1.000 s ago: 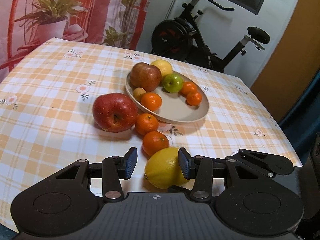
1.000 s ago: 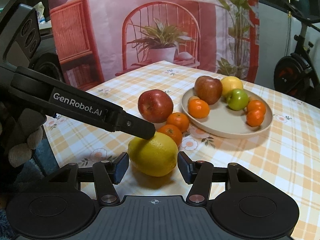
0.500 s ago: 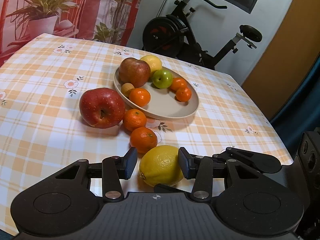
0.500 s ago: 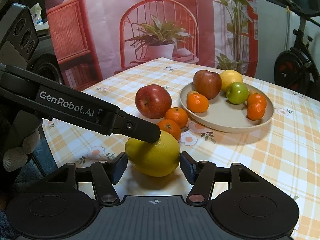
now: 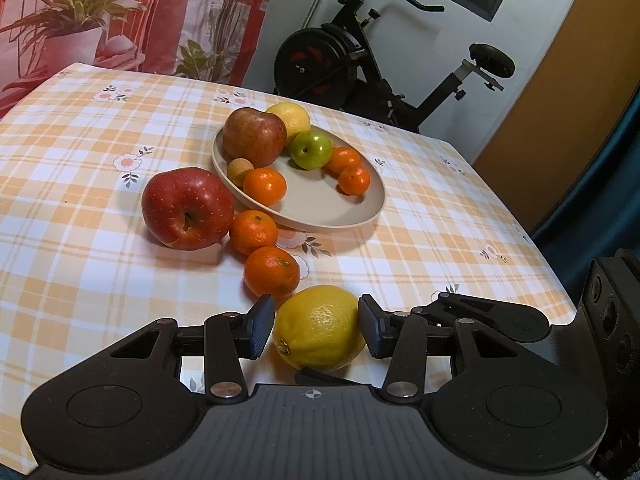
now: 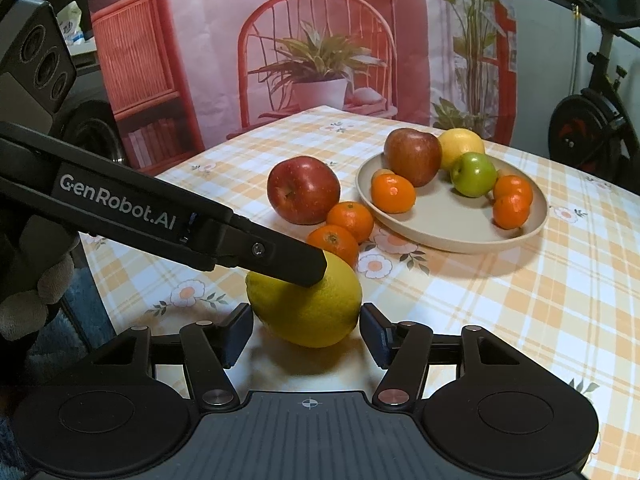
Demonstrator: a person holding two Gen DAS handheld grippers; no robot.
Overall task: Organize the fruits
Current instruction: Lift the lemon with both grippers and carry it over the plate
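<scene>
Yellow lemon (image 5: 318, 326) | left gripper (image 5: 316, 331) loose round it, just opening | right gripper (image 6: 306, 334) loose | mandarins (image 5: 272, 271) 5 | apples (image 5: 187, 208) 3

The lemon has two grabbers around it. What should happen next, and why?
Probably the left gripper should open wider and back away. It and the right gripper both straddle the lemon, with their pads close on each side, and I cannot tell which one is squeezing. One gripper alone could carry it more freely, and the plate has a bare patch for it.
</scene>
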